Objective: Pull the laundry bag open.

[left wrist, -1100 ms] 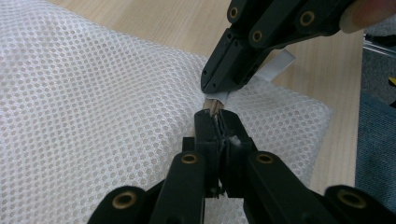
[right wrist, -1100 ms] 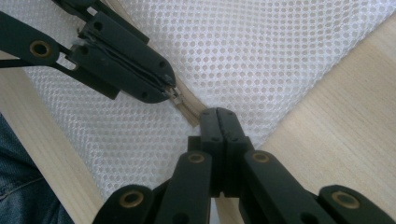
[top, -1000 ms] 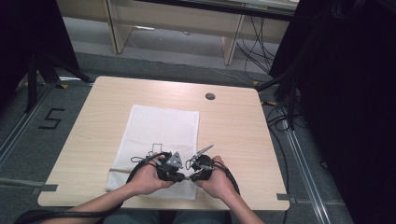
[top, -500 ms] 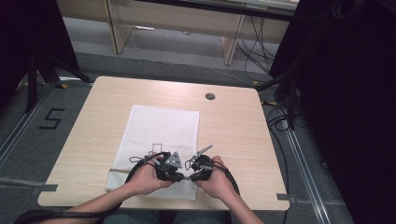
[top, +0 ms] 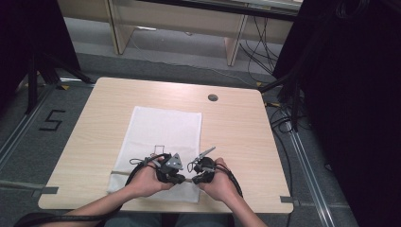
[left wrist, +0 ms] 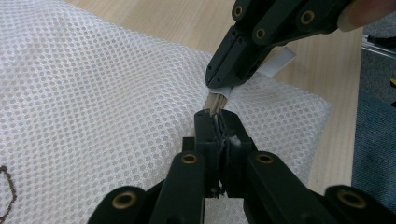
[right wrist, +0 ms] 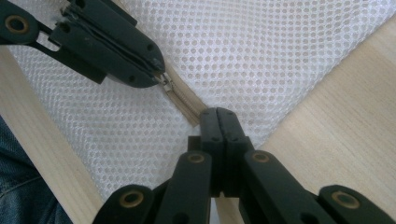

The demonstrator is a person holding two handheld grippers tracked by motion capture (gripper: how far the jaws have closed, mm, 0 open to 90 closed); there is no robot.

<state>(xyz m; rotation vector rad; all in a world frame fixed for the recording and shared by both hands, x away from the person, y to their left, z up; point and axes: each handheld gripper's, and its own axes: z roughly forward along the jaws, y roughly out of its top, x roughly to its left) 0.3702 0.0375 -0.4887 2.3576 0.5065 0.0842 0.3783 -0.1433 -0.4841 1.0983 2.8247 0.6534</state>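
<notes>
Hand-held grippers both clamp mesh bag zipper, detail unclear overhead

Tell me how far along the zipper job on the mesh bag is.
Done: both grips look set. The left gripper is shut on the zipper pull; the right gripper is shut on the end of the zipper tape at the edge of the mesh bag. In hand: the two grippers sit close together, a short stretch of tape between them. Left: running the pull along the bag, probably nearly all of it.
</notes>
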